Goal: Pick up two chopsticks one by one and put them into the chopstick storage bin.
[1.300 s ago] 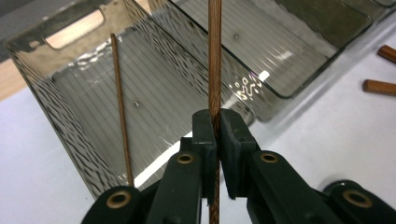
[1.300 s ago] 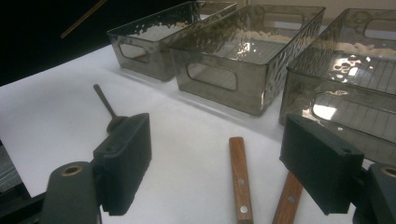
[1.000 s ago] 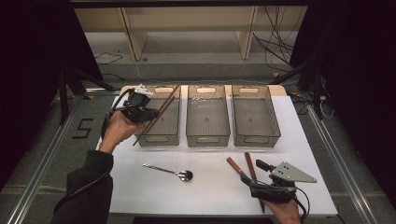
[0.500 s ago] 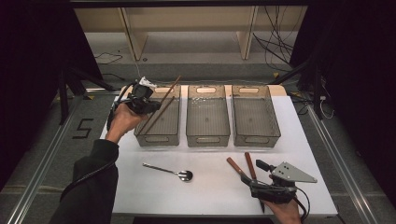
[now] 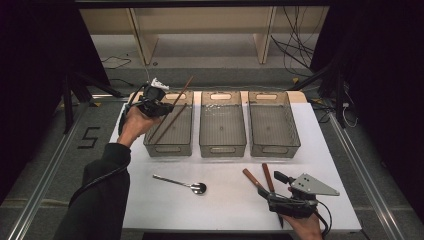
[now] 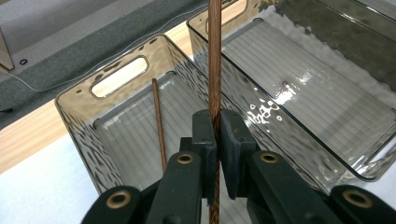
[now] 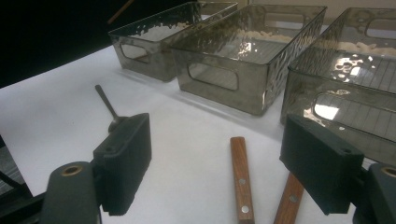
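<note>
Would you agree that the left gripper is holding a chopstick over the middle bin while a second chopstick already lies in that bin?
Not quite: it is the left bin, not the middle one. The high view shows the left gripper holding its chopstick there, with the second chopstick lying inside.

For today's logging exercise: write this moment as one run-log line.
left tongs: shut on chopstick | over left bin | right tongs: open, idle

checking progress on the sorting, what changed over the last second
The left gripper, shut on a thin brown wooden chopstick, moved further over the left clear plastic bin, where another chopstick lies. The open right gripper, metal spoon and two wooden-handled utensils stayed put.
</note>
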A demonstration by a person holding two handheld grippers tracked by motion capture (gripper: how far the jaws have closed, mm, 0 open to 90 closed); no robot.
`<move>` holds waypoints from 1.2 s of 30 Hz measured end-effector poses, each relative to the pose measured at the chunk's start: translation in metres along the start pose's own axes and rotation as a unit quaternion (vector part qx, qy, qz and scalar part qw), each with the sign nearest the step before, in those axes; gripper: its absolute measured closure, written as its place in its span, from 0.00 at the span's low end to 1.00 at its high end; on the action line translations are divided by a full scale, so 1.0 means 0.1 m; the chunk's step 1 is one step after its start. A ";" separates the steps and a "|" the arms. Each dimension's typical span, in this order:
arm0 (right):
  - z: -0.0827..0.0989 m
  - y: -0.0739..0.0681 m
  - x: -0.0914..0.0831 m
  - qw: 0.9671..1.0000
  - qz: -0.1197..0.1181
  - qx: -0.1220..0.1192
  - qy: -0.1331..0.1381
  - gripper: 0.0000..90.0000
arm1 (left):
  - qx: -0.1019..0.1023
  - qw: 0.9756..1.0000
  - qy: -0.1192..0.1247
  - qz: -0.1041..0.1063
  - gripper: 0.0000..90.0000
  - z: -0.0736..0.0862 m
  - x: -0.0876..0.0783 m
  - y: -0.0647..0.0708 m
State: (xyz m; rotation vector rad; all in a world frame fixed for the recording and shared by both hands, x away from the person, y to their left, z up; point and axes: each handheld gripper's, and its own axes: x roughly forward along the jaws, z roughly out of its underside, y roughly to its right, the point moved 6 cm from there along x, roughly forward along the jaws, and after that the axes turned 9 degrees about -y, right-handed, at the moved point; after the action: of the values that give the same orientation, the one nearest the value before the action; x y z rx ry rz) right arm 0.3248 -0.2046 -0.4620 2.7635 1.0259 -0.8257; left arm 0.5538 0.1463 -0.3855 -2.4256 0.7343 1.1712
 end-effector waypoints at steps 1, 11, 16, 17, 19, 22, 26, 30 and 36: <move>0.00 0.00 0.00 1.000 0.000 0.001 0.001 0.28 | -0.002 1.000 0.001 -0.001 0.94 0.00 0.02 -0.01; 0.00 -0.01 0.00 1.000 -0.002 0.001 0.001 0.28 | -0.018 1.000 -0.003 -0.002 0.94 0.09 0.22 -0.09; 0.00 -0.01 0.00 1.000 -0.001 0.000 0.000 0.28 | -0.020 1.000 -0.002 -0.003 0.94 0.10 0.25 -0.10; 0.00 -0.01 0.00 1.000 -0.002 0.000 0.000 0.28 | -0.022 1.000 -0.006 -0.002 0.94 0.11 0.27 -0.10; 0.00 -0.01 0.00 1.000 -0.002 0.000 0.000 0.28 | -0.023 1.000 -0.009 -0.004 0.94 0.14 0.29 -0.11; 0.00 -0.01 0.00 1.000 -0.002 0.000 0.001 0.28 | -0.029 0.999 -0.014 -0.005 0.94 0.18 0.33 -0.12; 0.00 -0.01 0.00 1.000 -0.002 0.000 0.000 0.28 | -0.034 0.999 -0.021 -0.003 0.94 0.24 0.39 -0.13; 0.00 -0.01 0.00 1.000 -0.002 -0.001 0.000 0.28 | -0.041 0.999 -0.028 -0.007 0.93 0.29 0.44 -0.15; 0.00 -0.01 0.00 1.000 -0.002 0.000 0.000 0.28 | -0.048 0.998 -0.034 -0.006 0.92 0.32 0.45 -0.17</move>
State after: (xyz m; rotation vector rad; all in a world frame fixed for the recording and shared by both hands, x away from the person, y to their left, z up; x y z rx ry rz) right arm 0.3241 -0.2038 -0.4619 2.7610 1.0317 -0.8264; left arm 0.5681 0.1630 -0.4393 -2.4497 0.6562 1.3062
